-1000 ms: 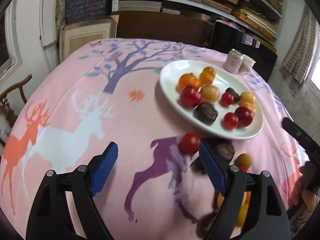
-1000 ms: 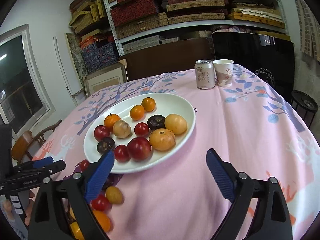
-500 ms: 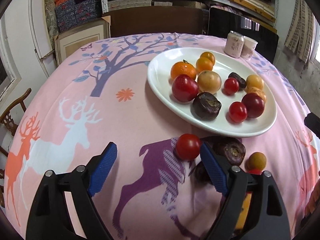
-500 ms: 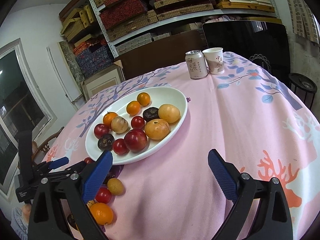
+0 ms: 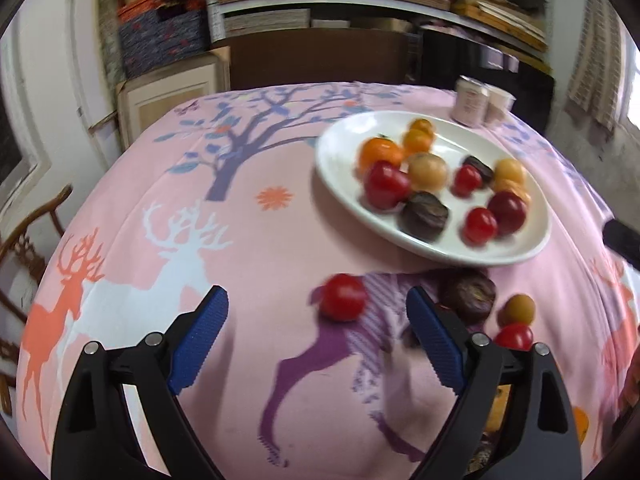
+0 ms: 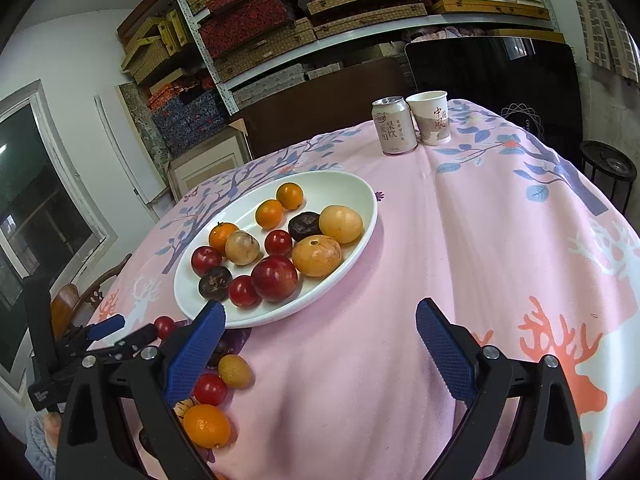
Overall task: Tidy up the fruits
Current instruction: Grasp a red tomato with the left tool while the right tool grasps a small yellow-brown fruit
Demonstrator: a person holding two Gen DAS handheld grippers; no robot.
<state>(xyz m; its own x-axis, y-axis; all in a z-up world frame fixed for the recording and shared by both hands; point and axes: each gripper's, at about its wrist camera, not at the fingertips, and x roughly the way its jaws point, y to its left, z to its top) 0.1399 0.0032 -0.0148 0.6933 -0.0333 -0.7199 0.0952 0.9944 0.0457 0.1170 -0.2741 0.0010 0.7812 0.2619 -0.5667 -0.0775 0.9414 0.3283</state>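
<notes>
A white oval plate (image 5: 344, 148) (image 6: 340, 188) holds several fruits: red tomatoes, oranges, dark and yellow ones. Loose fruits lie on the pink cloth in front of it. A red tomato (image 5: 344, 297) lies just ahead of my left gripper (image 5: 316, 294), between the lines of its blue pads and untouched. That gripper's jaws are opening. Beside its right finger are a dark fruit (image 5: 468, 294), a small tan fruit (image 5: 518, 308) and another tomato (image 5: 514, 336). My right gripper (image 6: 320, 308) is open and empty at the plate's near rim. It sees the left gripper (image 6: 128, 330) and an orange (image 6: 206, 426).
A drink can (image 6: 394, 126) and a paper cup (image 6: 430, 118) stand at the table's far side. A wooden chair (image 5: 24, 240) is off the left edge, a black stool (image 6: 608, 168) off the right. Shelves with boxes fill the back wall.
The left gripper's view has rolled and shifted, so the loose red tomato now lies nearer the middle between its pads, which stand slightly wider. The right view has rolled a little.
</notes>
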